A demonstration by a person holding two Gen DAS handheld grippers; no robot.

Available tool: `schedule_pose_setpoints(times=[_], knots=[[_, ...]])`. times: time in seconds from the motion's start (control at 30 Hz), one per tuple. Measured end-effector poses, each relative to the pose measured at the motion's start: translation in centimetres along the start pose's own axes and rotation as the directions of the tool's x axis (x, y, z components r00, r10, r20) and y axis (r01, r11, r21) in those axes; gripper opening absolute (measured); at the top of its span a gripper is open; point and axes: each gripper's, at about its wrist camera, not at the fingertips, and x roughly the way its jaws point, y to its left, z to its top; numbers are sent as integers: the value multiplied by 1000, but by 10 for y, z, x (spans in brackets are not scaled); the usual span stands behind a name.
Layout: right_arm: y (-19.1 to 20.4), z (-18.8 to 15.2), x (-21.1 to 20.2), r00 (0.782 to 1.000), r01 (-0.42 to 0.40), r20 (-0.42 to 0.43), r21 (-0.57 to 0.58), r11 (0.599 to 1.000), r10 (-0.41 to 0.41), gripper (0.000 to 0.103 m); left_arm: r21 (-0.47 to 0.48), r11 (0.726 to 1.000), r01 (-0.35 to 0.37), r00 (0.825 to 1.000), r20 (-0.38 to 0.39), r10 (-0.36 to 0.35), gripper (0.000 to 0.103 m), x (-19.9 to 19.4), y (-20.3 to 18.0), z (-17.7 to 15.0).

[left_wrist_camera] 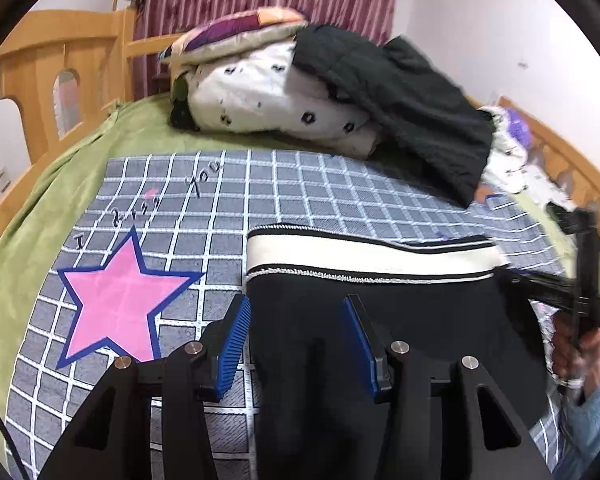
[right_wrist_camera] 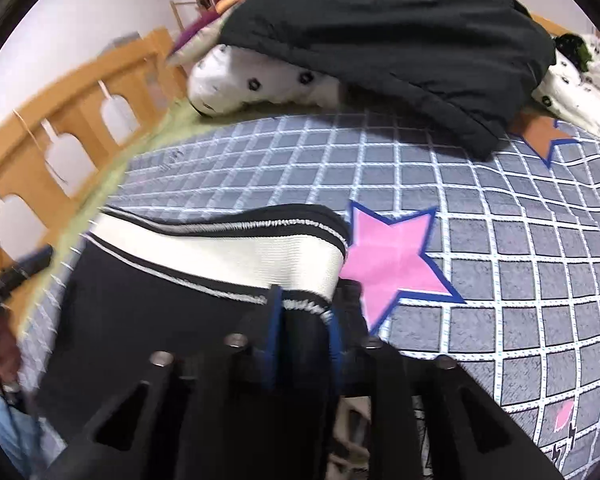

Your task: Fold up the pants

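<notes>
Left tongs (left_wrist_camera: 296, 344) spread wide, fingers apart over the left edge of the pants (left_wrist_camera: 380, 340), not gripping; the left blue pad (left_wrist_camera: 232, 348) sits off the cloth above the blanket (left_wrist_camera: 300, 188), the right pad over black fabric. Right tongs (right_wrist_camera: 304, 320) pinched on the pants (right_wrist_camera: 148, 312) just below the right end of the white waistband (right_wrist_camera: 228, 256). Pants lie flat on the checked blanket, waistband ahead of both tongs. Pink star (right_wrist_camera: 392, 264) just right of the right tongs. Bedding pile (left_wrist_camera: 284, 96) and black jacket (left_wrist_camera: 412, 108) well ahead, on the bed
</notes>
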Motion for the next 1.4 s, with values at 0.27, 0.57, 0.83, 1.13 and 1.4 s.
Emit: schedule_pose_setpoints(times=[0.27, 0.57, 0.83, 1.13, 1.4], knots=[[36, 26, -20, 994, 16, 113, -50, 999, -10, 39, 46, 998, -32, 999, 37, 30, 46, 41, -27, 29], [21, 15, 39, 999, 19, 43, -82, 996, -16, 30, 28, 994, -110, 994, -24, 110, 47, 95, -15, 7], [13, 7, 38, 998, -29, 60, -48, 998, 32, 31, 31, 994, -109, 994, -18, 109, 47, 98, -16, 7], [17, 10, 40, 998, -10, 64, -57, 998, 14, 31, 36, 993, -116, 993, -14, 116, 47, 96, -17, 7], [17, 9, 39, 998, 2, 69, -62, 998, 2, 30, 20, 983, -184, 981, 58, 183, 48, 80, -17, 6]])
